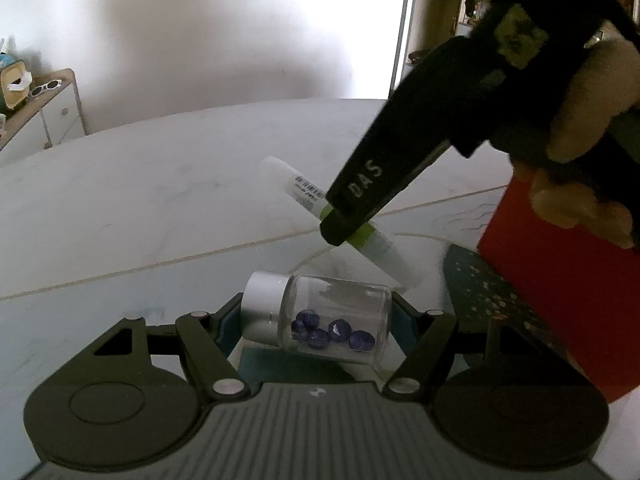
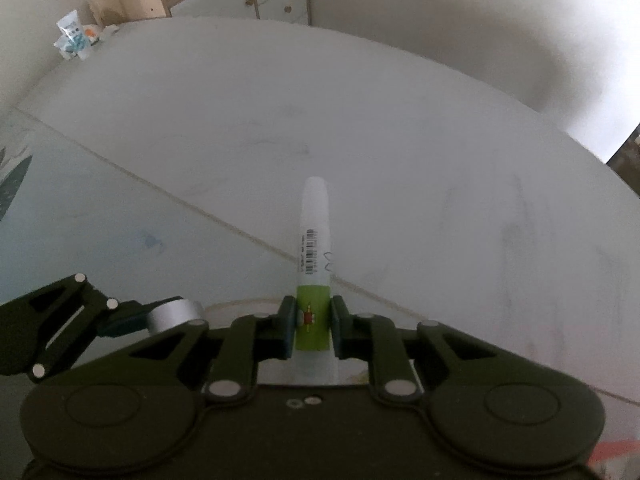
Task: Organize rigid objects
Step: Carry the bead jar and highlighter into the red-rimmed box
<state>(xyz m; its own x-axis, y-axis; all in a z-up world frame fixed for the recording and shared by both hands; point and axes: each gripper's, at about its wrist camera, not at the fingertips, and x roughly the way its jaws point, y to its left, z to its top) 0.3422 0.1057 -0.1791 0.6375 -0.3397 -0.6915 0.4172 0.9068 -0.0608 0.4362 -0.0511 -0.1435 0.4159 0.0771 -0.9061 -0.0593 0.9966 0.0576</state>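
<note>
Left hand-held gripper [image 1: 316, 320] clamps the jar [image 1: 320, 316], right hand-held gripper [image 2: 311, 328] pinches the tube [image 2: 314, 240]; I'd lower both level.

A clear glass jar [image 1: 332, 320] with a silver lid [image 1: 264, 304] holds dark blue beads [image 1: 332, 334]. The tube [image 2: 314, 264] is white with a lime-green band, a black barcode and a small red-and-white figure on the green. Both hand-held grippers are black: the left [image 1: 316, 320] with teal pads, the right [image 2: 312, 328] stamped with white letters. The tabletop [image 1: 160, 184] is pale white, faintly marbled. A red box [image 1: 560, 296] stands over a dark teal mat [image 1: 480, 292] with light speckles.
</note>
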